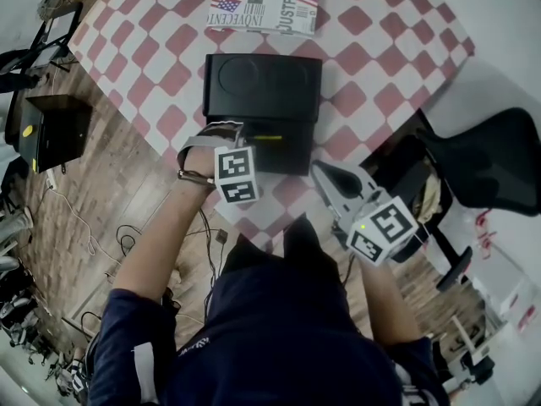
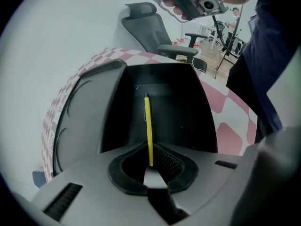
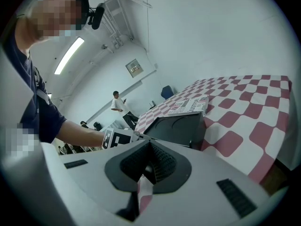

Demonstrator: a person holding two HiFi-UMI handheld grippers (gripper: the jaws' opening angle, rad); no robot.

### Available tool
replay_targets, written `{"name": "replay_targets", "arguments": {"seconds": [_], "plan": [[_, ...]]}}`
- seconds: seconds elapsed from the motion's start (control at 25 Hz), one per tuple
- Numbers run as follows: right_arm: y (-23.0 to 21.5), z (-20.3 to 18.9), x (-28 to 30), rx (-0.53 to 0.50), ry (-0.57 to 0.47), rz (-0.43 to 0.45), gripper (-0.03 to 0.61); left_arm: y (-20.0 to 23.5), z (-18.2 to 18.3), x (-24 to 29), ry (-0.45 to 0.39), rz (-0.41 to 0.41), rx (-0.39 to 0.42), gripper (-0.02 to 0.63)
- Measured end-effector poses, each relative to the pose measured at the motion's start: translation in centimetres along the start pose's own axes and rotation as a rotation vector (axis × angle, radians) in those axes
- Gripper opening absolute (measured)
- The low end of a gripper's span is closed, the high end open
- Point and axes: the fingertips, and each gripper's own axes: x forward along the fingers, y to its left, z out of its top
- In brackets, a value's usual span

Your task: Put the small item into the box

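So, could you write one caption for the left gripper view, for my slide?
Left gripper holds a thin yellow stick pointing into the open black box on the checkered table.

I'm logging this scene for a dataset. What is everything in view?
box: one, black, open on the table
stick: one, yellow, over the box's compartment
newspaper: one, printed, beyond the box
tablecloth: one, red and white checks
office chair: one, black, right of the table
case: one, black, on the floor at left
cables: several, on the wooden floor
left gripper: grey, shut on the stick
right gripper: grey, shut, empty
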Motion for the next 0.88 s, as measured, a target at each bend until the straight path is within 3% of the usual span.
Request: {"name": "replay_targets", "arguments": {"seconds": [0.4, 0.88], "plan": [[-0.4, -0.4, 0.3, 0.01, 0.004, -0.003, 0.011, -0.2, -0.1, 0.2, 0.031, -0.039, -0.002, 0.08], [0.6, 0.2, 0.6, -0.018, 0.002, -0.006, 0.011, -0.5, 0.1, -1.7, -0.04, -0.033, -0.101, 0.114]]}}
